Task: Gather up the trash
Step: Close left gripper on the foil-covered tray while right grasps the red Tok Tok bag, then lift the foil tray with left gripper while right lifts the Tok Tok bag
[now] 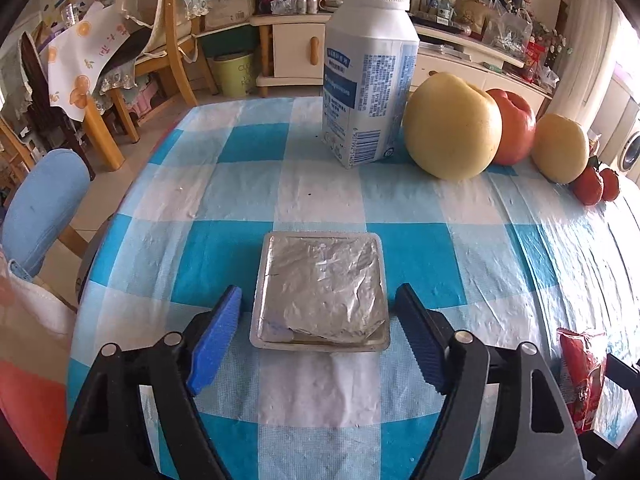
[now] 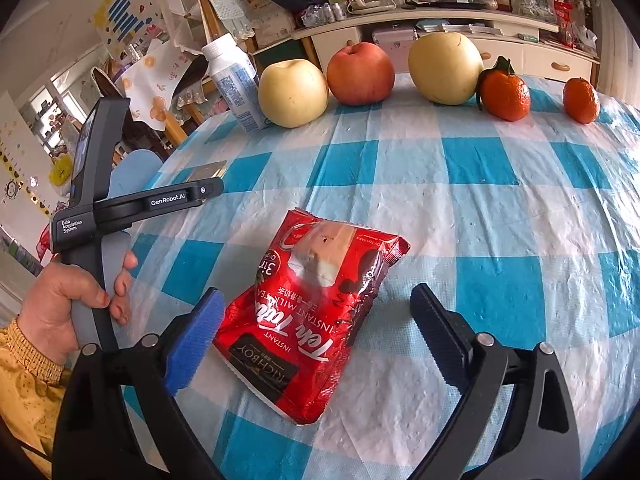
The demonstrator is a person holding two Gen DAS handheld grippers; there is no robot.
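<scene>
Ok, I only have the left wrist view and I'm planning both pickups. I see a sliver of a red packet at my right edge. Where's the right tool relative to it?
Observer: The right tool is open, with one finger on either side of the red packet, which lies flat on the checked tablecloth.
Operator: What is the packet?
Observer: Its print reads instant milk tea.
Operator: Anything crowding it?
Observer: Only on its left, where a hand grips the handle of the left tool, clear of the packet.
</scene>
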